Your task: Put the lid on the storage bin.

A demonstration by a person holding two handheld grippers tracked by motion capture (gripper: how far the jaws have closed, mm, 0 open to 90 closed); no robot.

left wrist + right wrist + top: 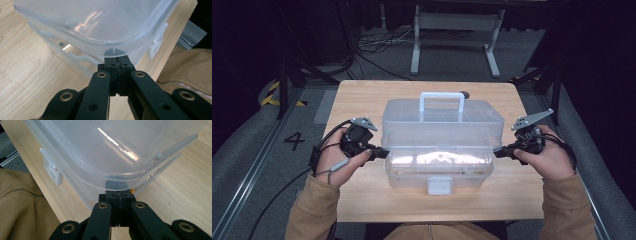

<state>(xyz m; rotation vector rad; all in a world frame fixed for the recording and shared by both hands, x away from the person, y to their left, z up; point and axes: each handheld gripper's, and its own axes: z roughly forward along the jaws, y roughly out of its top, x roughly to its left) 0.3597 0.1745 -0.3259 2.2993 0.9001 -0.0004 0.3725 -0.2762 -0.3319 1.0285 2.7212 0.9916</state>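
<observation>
Pale wood grain covers the small table [362, 200], which stands on grey carpet in a dark room, with a white metal frame [457, 35] on the floor at twelve o'clock beyond it.

Nearest the camera in the high view, two tan sleeves [312, 210] come up from six o'clock. The left hand [337, 157] sits at about nine o'clock of the clear plastic box [442, 145] and carries the left gripper [384, 153], which points toward three o'clock at the box's left end. The right hand [547, 157] sits at about three o'clock of the box and carries the right gripper [497, 151], pointing toward nine o'clock at the box's right end. So the box lies between the two grippers, in the middle of the table.

In the left gripper view, the left gripper's [117, 63] jaws are pressed together, and their tips meet a small tab under the rim of the box's lid [100, 25] at twelve o'clock; whether the tab is pinched I cannot tell. In the right gripper view, the right gripper's [119, 195] jaws are likewise together, their tips right at the curved lid edge [112, 157] at twelve o'clock.

A white front latch [439, 186] faces the person at six o'clock of the box. Farther back, a white carry handle [442, 102] stands upright on the box's rear half.
</observation>
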